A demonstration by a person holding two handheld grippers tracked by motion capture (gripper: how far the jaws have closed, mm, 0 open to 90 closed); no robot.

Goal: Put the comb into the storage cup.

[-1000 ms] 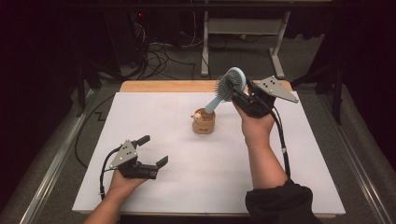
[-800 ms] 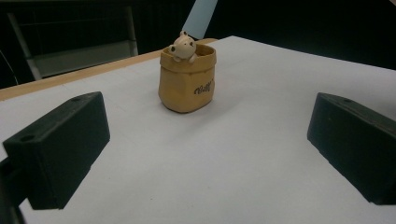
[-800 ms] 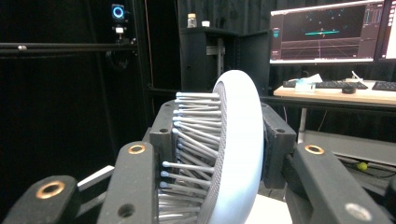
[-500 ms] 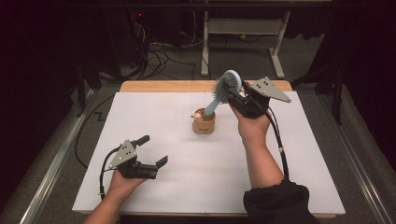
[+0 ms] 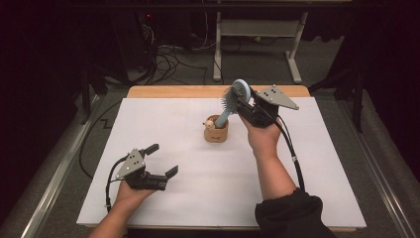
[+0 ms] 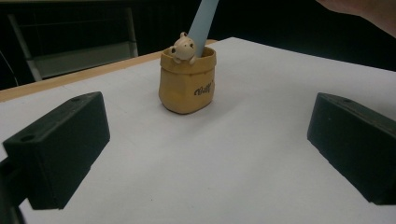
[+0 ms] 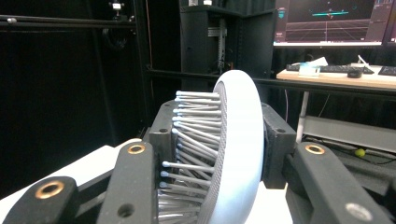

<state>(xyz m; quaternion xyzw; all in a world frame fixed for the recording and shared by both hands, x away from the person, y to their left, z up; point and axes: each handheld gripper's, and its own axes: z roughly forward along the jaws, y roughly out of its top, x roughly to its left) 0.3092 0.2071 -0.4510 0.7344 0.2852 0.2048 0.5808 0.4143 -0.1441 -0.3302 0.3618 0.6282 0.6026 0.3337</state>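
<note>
Two black jaws of the right gripper (image 5: 242,101) are clamping the head of a pale blue hairbrush (image 5: 236,94), one pressing into the bristles, the other on the smooth back. Its handle is slanting down into a small tan pot (image 5: 216,130) standing near the middle of the table (image 5: 317,163), closer to the far edge. Light and stiff with springy bristles, the brush is probably safer held by the handle. Near the front-left corner, the left gripper (image 5: 162,159) is resting with jaws wide apart, holding nothing.

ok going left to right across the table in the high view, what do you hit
left tool, open on the white sheet → small tan sack-shaped pot → light blue hairbrush leaning out of it → right tool, shut on the brush head
</note>
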